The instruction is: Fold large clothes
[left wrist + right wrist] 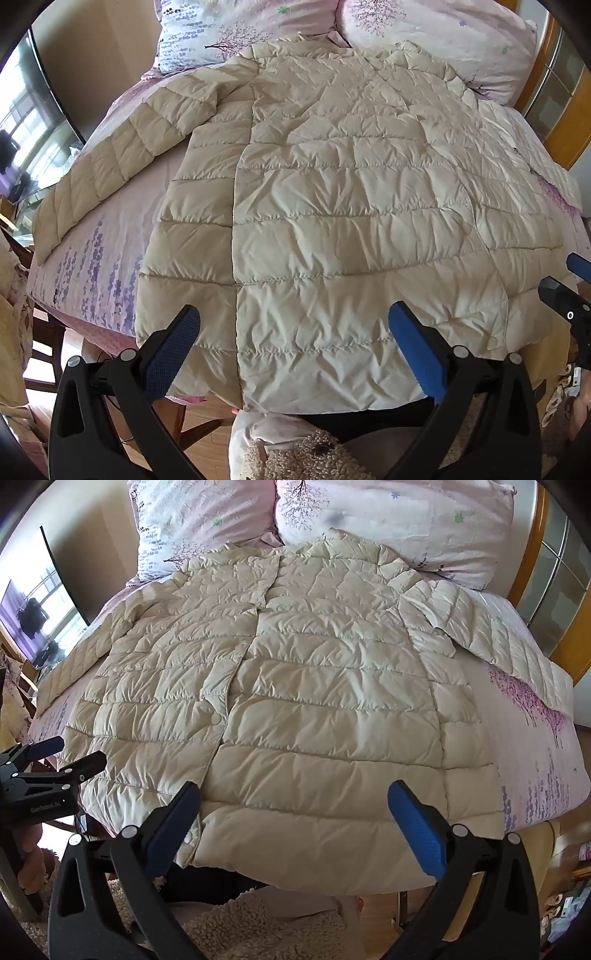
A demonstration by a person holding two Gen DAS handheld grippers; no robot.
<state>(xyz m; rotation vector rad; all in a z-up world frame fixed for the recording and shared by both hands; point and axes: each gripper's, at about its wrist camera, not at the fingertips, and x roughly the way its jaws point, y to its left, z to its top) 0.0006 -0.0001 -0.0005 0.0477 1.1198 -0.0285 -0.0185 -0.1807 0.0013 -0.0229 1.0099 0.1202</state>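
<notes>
Ahead of both wide-open, empty claws, left gripper (293, 325) and right gripper (293, 801), the quilted coat (295, 686) stretches lengthwise away, hem nearest.

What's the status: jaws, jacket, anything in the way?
Left gripper and right gripper: jaws open, empty. Cream puffer jacket flat on bed, sleeves spread, unfolded. Pillows at collar; nothing blocking.

Pink floral bed (532, 746) carries a cream quilted coat (295, 701) and two pillows (399, 520)
</notes>
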